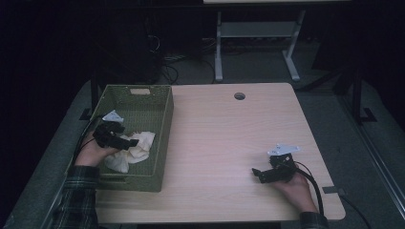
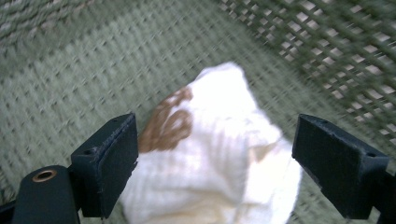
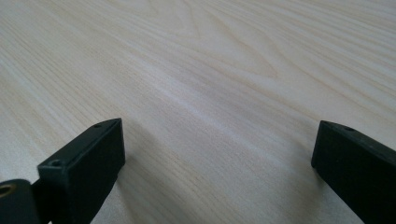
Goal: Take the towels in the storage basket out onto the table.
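White cloth [image 2: 219, 154], crumpled and marked with a brown print, lies between the wide-spread jaws of the left gripper [image 2: 212, 163], neither jaw touching it. It rests on the woven floor of the green basket [image 1: 162, 138], toward the near end. That basket stands at the left side of the wooden table [image 1: 224, 138], with the person's left hand [image 1: 90, 153] over its left wall. Well apart, the right gripper [image 3: 217, 163] holds its jaws wide over bare wood near the table's near right corner.
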`<action>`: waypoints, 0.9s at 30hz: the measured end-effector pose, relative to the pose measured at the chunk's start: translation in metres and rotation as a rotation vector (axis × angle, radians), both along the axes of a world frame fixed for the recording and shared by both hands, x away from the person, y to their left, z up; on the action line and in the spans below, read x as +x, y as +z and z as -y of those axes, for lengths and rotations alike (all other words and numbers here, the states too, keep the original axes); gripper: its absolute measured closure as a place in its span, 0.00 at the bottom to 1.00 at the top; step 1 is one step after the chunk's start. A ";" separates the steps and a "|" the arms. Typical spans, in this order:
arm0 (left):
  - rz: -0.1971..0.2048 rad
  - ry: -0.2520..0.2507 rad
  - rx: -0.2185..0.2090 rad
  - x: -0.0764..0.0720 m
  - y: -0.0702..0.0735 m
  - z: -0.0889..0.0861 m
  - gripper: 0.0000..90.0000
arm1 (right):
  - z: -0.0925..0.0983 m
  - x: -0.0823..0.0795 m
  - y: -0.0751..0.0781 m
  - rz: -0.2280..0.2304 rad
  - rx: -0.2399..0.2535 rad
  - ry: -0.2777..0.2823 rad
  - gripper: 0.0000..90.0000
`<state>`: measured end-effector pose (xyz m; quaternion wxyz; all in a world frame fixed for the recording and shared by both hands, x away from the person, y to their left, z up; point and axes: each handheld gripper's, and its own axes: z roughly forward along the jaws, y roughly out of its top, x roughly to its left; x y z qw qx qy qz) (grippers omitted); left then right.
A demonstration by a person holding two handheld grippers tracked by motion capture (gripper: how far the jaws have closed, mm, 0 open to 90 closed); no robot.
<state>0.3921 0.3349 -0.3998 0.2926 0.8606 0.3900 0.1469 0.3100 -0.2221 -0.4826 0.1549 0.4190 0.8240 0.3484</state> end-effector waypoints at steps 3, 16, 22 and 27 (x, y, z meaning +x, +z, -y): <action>-0.027 0.016 0.027 0.002 -0.004 -0.002 0.16 | 0.000 0.000 0.000 0.000 0.000 0.000 0.03; -0.137 0.063 0.071 0.008 -0.019 -0.001 0.16 | 0.000 0.000 0.000 0.000 0.000 0.000 0.03; -0.186 0.093 0.083 0.011 -0.025 -0.003 0.18 | 0.000 0.000 0.000 0.000 0.000 0.000 0.03; -0.232 0.088 0.106 0.012 -0.028 -0.001 0.25 | 0.000 0.000 0.000 0.000 0.000 0.000 0.03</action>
